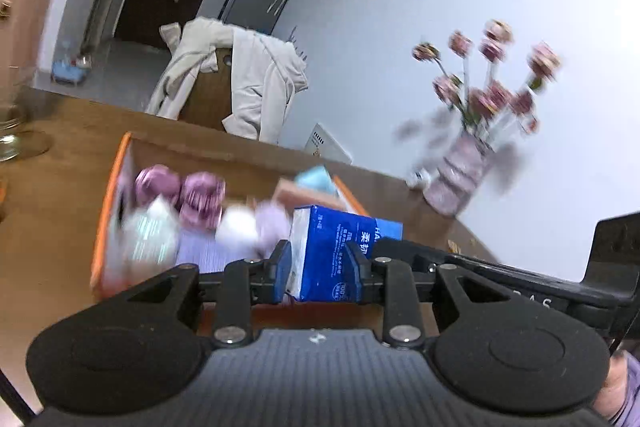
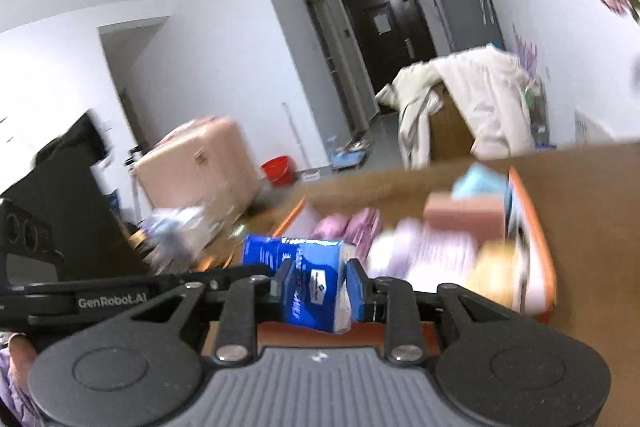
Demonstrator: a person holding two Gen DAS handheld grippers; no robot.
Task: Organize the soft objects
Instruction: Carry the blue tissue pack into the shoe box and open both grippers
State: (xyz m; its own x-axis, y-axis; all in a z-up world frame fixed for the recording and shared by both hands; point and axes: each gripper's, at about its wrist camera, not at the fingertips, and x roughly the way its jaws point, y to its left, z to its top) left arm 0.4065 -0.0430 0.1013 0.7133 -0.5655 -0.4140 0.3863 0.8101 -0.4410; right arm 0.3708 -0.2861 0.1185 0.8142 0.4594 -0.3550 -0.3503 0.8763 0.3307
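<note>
A blue tissue pack [image 1: 336,251] is held between both grippers just in front of an orange-rimmed box [image 1: 105,223] on the wooden table. My left gripper [image 1: 320,267] is shut on one end of it. My right gripper [image 2: 318,287] is shut on the other end of the same pack [image 2: 308,279]. The box [image 2: 538,231] holds several soft things: pink yarn balls [image 1: 180,191], white and lilac bundles [image 2: 424,251], a pink block [image 2: 464,213] and a light blue item [image 2: 480,181].
A vase of pink flowers [image 1: 464,171] stands on the table at the right. A glass [image 1: 12,115] stands at the far left. A chair draped with a cream jacket [image 1: 248,83] is behind the table. A pink suitcase [image 2: 196,163] and red bucket [image 2: 278,169] are on the floor.
</note>
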